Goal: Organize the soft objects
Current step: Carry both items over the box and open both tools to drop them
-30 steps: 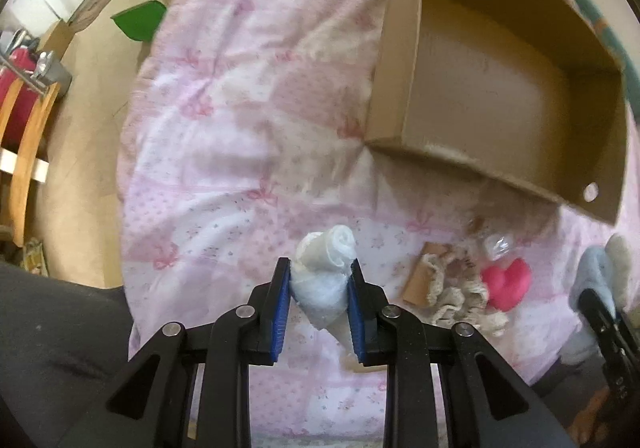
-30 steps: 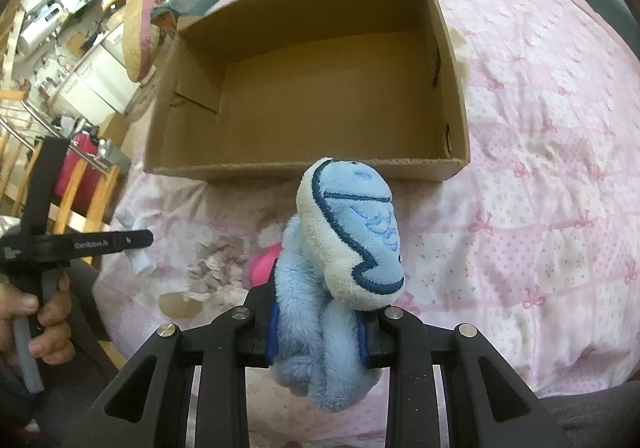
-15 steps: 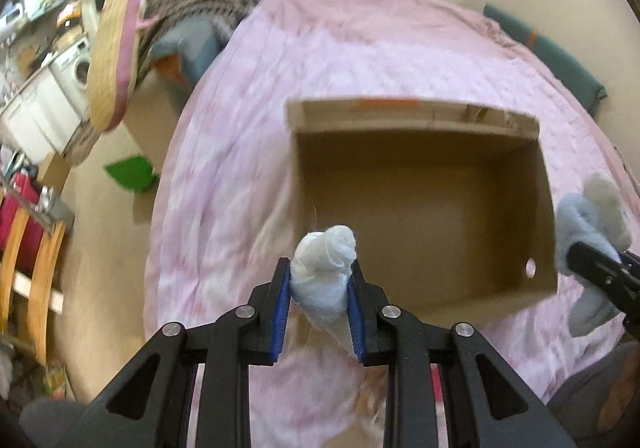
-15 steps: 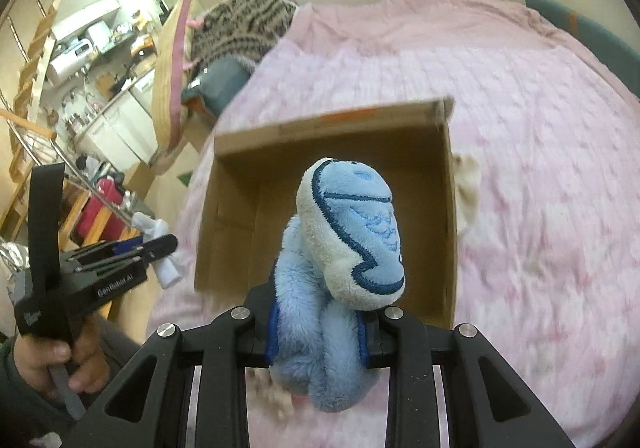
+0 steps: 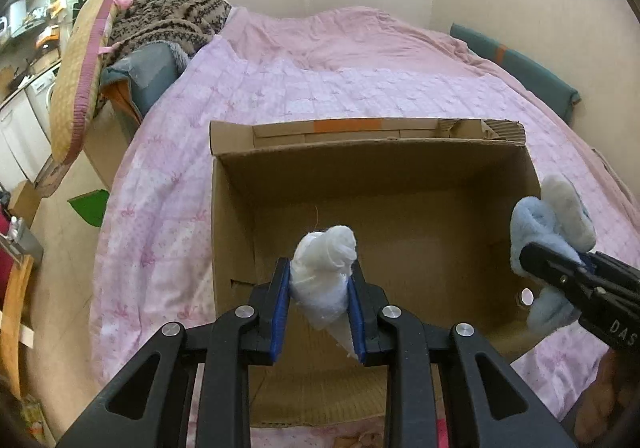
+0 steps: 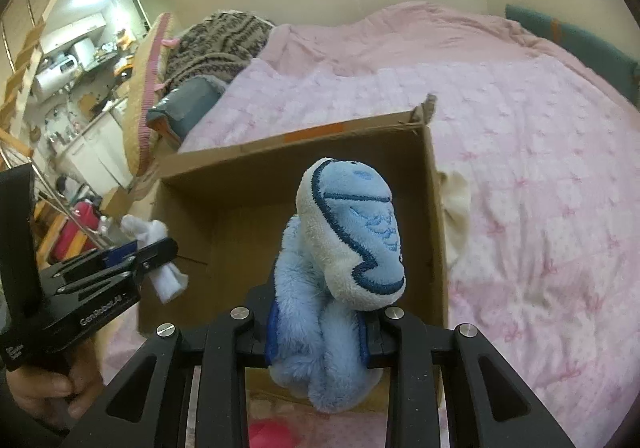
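Note:
An open cardboard box lies on the pink bedspread, its inside bare. My left gripper is shut on a small white rolled cloth, held over the box's near left part. In the right wrist view the same cloth shows at the left, in the left gripper. My right gripper is shut on a blue and white plush toy, above the box's near right corner. That plush toy also appears at the right edge of the left wrist view.
A patterned knit blanket and a yellow cushion lie at the bed's far left. A pink soft item rests on the bedspread before the box. A person's hand grips the left tool. Kitchen furniture stands off to the left.
Both grippers rose from the bedspread and moved toward the box with their loads. The views tilted up, so the box now sits directly under both. The small items on the bed dropped out of view.

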